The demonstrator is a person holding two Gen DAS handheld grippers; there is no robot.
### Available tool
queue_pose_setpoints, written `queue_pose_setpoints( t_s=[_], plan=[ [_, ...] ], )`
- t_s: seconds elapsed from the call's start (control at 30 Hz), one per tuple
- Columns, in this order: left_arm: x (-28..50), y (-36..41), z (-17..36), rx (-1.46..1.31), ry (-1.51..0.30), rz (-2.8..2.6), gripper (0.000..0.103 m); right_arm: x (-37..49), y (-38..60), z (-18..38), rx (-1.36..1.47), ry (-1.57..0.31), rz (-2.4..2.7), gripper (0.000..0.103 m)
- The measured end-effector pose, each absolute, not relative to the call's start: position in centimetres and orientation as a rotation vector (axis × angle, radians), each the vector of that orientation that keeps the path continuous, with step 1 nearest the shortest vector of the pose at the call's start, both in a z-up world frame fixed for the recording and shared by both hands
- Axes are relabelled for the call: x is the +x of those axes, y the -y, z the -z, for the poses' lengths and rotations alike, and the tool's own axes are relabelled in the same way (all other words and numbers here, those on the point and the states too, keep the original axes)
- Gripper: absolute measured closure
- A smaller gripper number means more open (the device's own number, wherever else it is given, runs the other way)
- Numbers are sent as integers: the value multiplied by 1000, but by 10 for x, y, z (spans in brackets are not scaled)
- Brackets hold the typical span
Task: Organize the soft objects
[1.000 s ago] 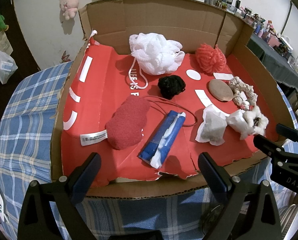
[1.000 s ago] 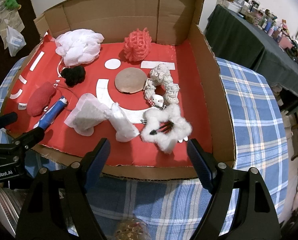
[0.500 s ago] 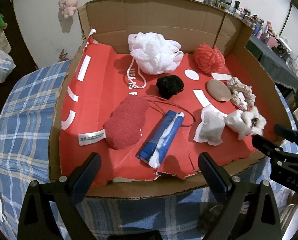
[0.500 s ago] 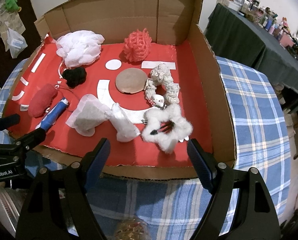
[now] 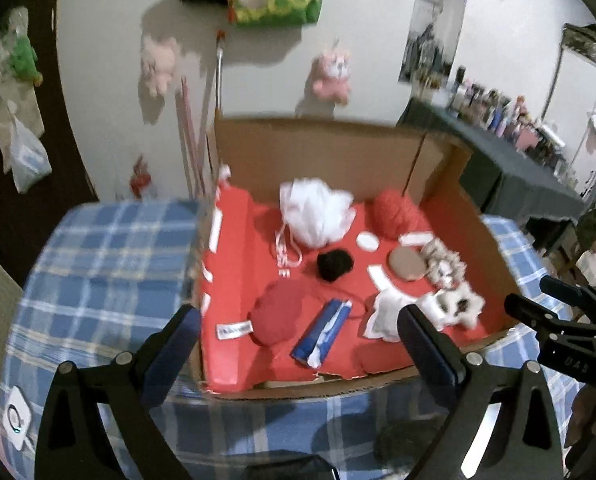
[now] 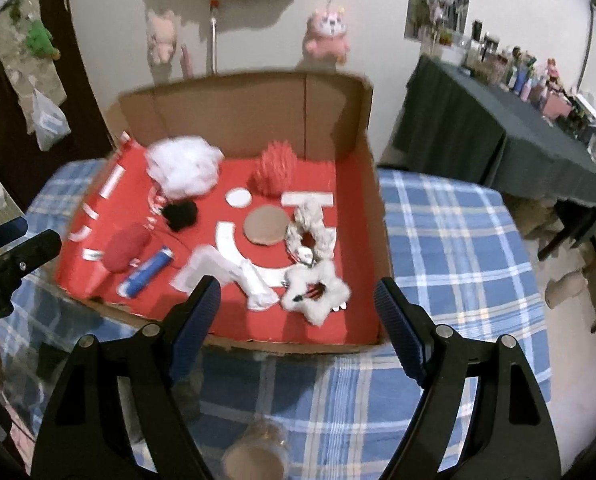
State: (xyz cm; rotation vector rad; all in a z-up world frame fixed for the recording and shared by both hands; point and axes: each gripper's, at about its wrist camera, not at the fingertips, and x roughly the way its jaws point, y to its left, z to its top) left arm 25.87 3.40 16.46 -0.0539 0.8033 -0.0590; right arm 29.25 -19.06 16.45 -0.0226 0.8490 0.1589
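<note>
An open cardboard box [image 5: 338, 152] with a red lining holds the soft items. In it lie a white mesh puff [image 5: 316, 216], a coral puff [image 5: 394, 210], a black puff [image 5: 335, 265], a red sponge [image 5: 283, 314], a blue pack [image 5: 324, 332], a brown round pad [image 5: 407, 264], a white scrunchie [image 5: 446, 266], a white cloth [image 5: 386, 316] and a fluffy white piece [image 6: 316, 296]. My left gripper [image 5: 298, 318] hovers open above the box's near edge, holding nothing. Beside it on the right, my right gripper [image 6: 297, 289] is also open and holds nothing.
The box sits on a blue checked tablecloth [image 5: 97, 264]. A dark-covered table [image 6: 498, 140] crowded with bottles stands at the right. Plush toys [image 6: 326, 36] hang on the white wall behind. A jar [image 6: 253, 456] stands below the right gripper.
Both grippers have risen and tipped upward, so the box looks smaller and lower in both views and more wall shows. The jaws keep the same width. Nothing in the box moved.
</note>
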Motion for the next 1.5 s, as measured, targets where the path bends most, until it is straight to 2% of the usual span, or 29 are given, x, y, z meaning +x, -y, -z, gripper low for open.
queue_pose_setpoints(
  t_s=[0.17, 0.27, 0.4, 0.73, 0.97, 1.33, 1.5],
  plan=[
    [213, -29, -198, -12, -673, 84, 0, 246, 195, -199, 2, -739, -188, 23],
    [184, -26, -207, 5, -610, 94, 0, 218, 196, -212, 6, -675, -209, 8],
    [150, -22, -208, 11, -549, 104, 0, 175, 195, -222, 0, -591, -221, 7],
    [86, -20, -174, -50, -512, 105, 0, 96, 187, -186, -46, -451, -197, 2],
    [70, -18, -133, -56, -546, 81, 0, 89, 190, -134, -8, -521, -193, 2],
    [85, -9, -50, -53, -753, 71, 0, 113, 191, -50, 9, -736, -151, 2],
    [92, -4, -33, -26, -800, 59, 0, 122, 194, -33, 16, -797, -135, 2]
  ],
)
